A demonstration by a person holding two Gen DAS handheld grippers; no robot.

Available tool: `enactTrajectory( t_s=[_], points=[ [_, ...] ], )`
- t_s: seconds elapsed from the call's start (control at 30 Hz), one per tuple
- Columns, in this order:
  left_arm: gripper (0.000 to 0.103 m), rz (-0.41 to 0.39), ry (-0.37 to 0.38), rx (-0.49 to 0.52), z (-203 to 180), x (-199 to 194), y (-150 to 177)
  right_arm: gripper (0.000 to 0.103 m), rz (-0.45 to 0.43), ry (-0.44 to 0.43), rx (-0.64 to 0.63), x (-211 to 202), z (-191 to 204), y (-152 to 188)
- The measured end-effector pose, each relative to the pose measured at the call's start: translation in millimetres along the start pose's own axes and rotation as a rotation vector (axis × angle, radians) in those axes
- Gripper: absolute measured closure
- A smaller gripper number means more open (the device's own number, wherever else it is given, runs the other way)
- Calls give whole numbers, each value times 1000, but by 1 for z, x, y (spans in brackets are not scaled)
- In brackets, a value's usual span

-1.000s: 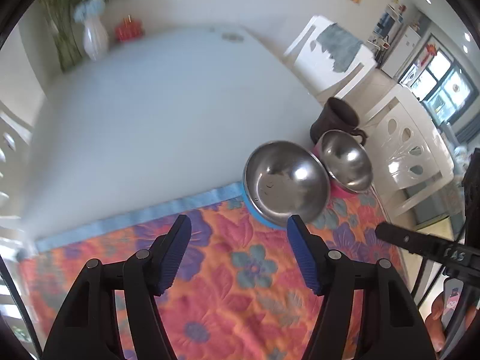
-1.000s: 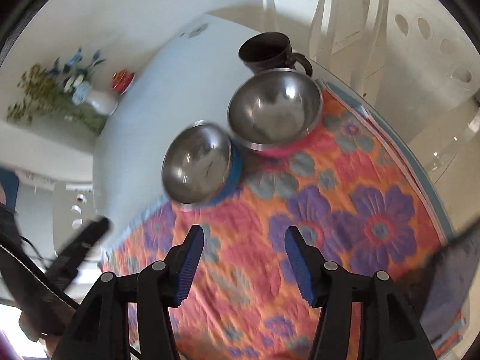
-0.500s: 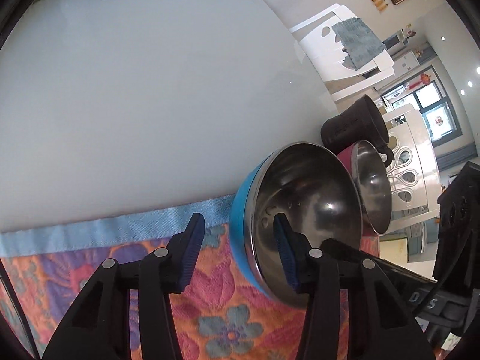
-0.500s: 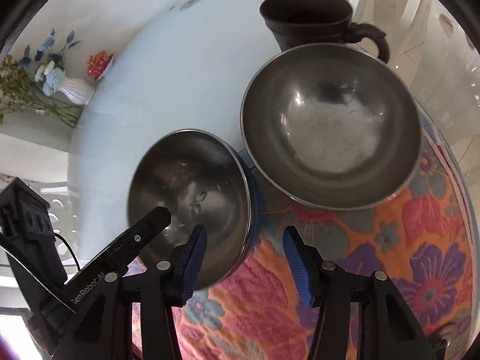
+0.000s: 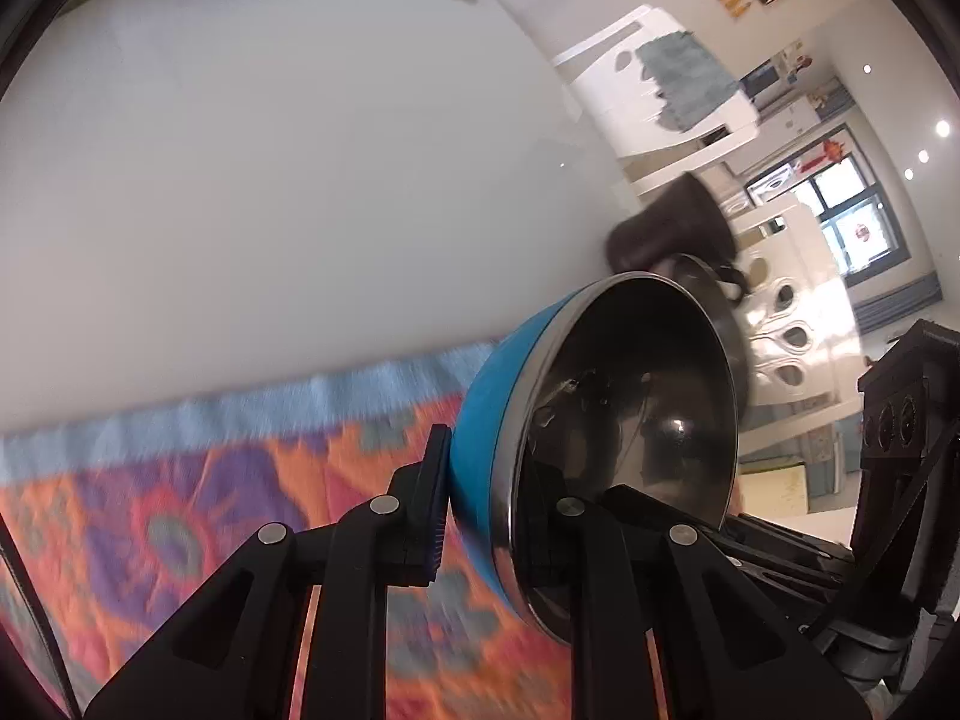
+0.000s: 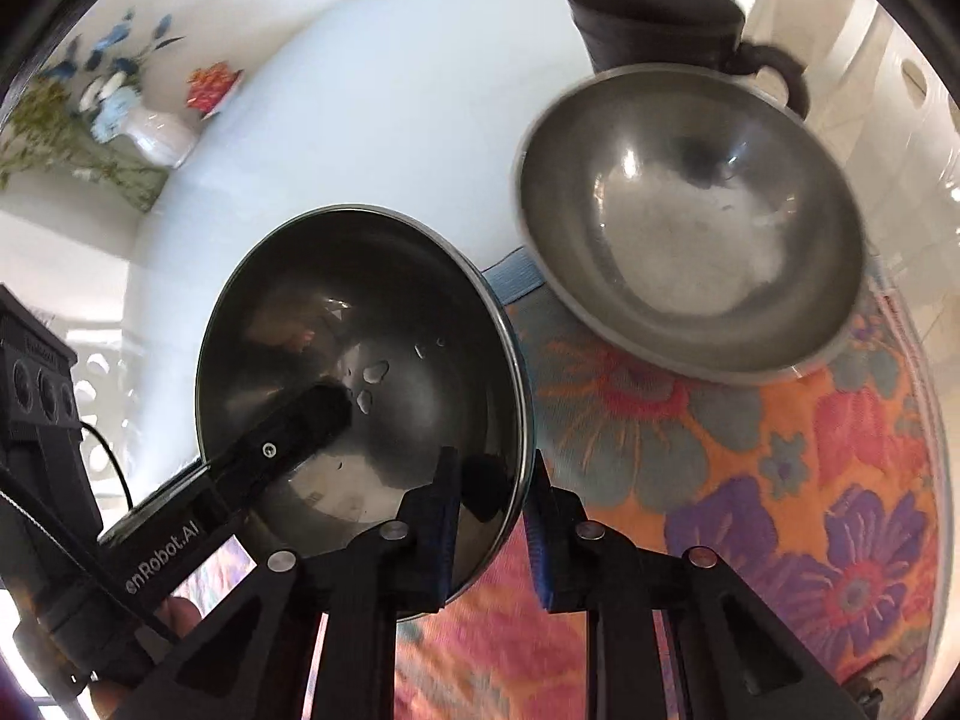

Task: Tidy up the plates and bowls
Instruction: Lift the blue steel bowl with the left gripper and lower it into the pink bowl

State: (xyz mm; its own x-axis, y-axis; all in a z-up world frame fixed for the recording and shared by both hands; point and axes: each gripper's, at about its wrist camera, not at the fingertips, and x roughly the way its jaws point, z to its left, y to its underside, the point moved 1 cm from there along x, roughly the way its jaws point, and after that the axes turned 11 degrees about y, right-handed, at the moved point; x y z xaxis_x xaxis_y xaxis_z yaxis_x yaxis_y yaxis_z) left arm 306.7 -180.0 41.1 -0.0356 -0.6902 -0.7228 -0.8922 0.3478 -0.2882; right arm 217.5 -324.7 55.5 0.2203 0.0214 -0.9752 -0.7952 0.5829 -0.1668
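Both grippers are on the same bowl. My left gripper [image 5: 486, 516] has its fingers narrowed onto the wall of the blue-sided bowl [image 5: 606, 420], one pad on the blue outside, the other inside the steel. My right gripper [image 6: 489, 516] pinches the rim of that bowl [image 6: 366, 372] on the opposite side, fingers close together with the rim between them. The bowl sits tilted near the far edge of the floral cloth [image 6: 810, 480]; I cannot tell whether it is clear of the cloth.

Risk 1: two grips on one rigid bowl. If my hands move out of step, one pad slides off the smooth steel and the bowl swings or drops.

Risk 2: water droplets inside the bowl; wet steel makes the inner pads less sure.

Just beyond, the second steel bowl [image 6: 690, 216] rests at the cloth's far edge, very near. A swing would knock it.

Behind it, close or touching, stands the dark mug [image 6: 654, 24], near the table [image 5: 270, 150] edge. A shove could push it off.
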Motion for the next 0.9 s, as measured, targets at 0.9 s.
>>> enactTrajectory(
  t_s=[0.9],
  points=[
    [88, 54, -33, 9, -97, -86, 268, 82, 89, 28, -264, -115, -56, 267]
  ],
)
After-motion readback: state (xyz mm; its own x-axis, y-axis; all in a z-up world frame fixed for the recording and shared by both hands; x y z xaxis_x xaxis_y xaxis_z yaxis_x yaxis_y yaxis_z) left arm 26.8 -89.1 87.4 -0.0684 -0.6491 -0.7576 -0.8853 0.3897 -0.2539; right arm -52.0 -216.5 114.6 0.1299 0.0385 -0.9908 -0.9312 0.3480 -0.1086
